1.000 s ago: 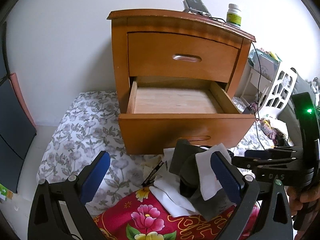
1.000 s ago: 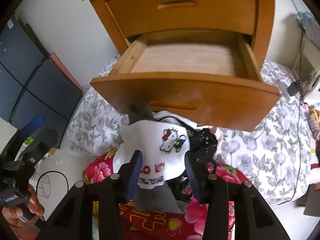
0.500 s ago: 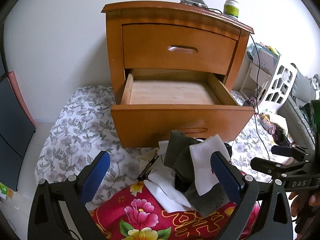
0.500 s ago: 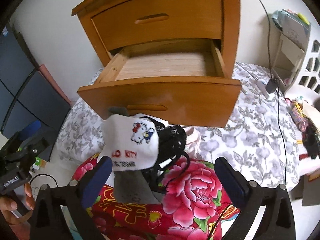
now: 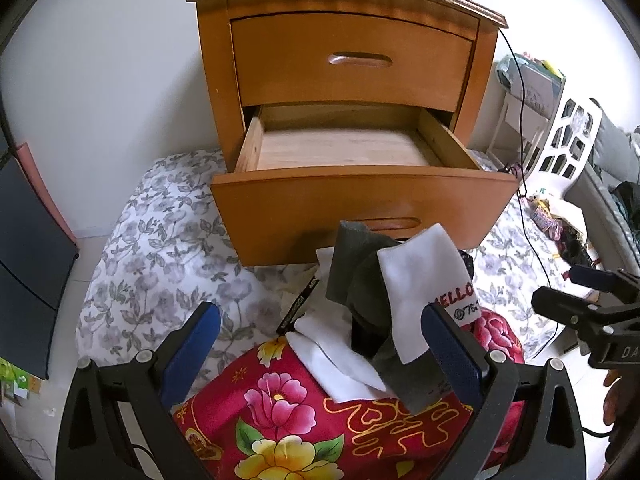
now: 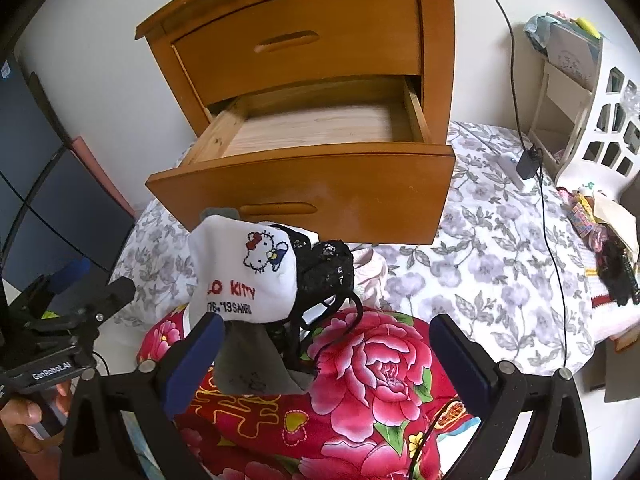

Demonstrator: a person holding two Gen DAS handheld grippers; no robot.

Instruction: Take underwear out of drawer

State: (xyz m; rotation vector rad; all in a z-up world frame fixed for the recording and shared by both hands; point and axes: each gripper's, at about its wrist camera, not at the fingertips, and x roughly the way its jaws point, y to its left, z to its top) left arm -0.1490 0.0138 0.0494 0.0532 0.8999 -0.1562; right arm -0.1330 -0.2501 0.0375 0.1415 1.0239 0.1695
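Left wrist view: we found the lower drawer [image 5: 360,184] pulled out at frame centre, its wooden floor bare, so the removal looked done. The underwear pile [image 5: 384,308], white, grey and black pieces, lay below the drawer front on the red floral cushion [image 5: 288,420]. Our left gripper [image 5: 324,344] stood with its blue pads wide apart, holding nothing. Against the frame a second before, this camera had drawn nearer, and the nightstand [image 5: 344,40] filled more of the picture.

Right wrist view: our right gripper [image 6: 324,352] was spread wide and empty, though a second earlier its pads sat close on either side of the white cartoon-cat piece [image 6: 244,272]. That piece now rested on the pile at centre left, outside the drawer [image 6: 304,184]. Only closing seemed possibly left.
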